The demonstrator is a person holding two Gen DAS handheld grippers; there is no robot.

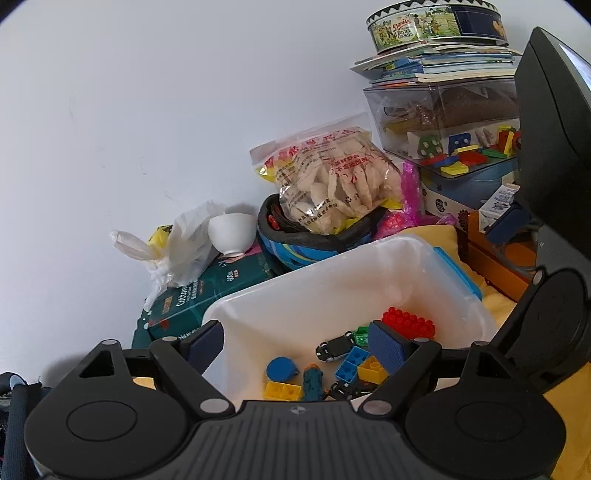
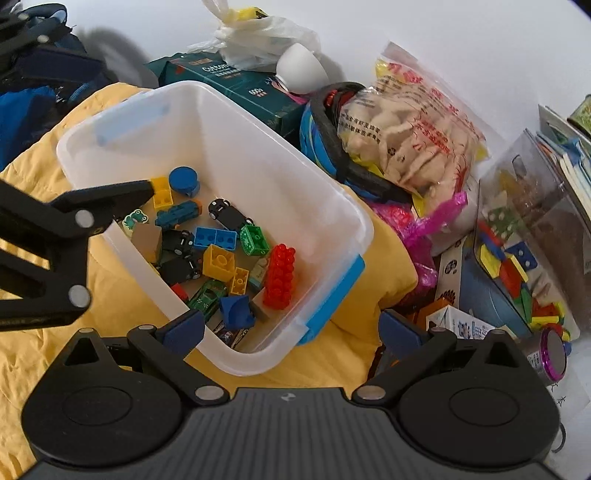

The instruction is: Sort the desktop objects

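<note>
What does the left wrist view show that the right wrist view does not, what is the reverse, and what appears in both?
Only the left wrist view shows the whole cookie tin on the stacked books, and a dark monitor at the right edge.

Only the right wrist view shows the green toy car, the frog tile and the purple-lidded jar.

Both show the white bin on the yellow cloth, the red brick, the snack bag, and both open, empty grippers: left gripper, right gripper.
</note>
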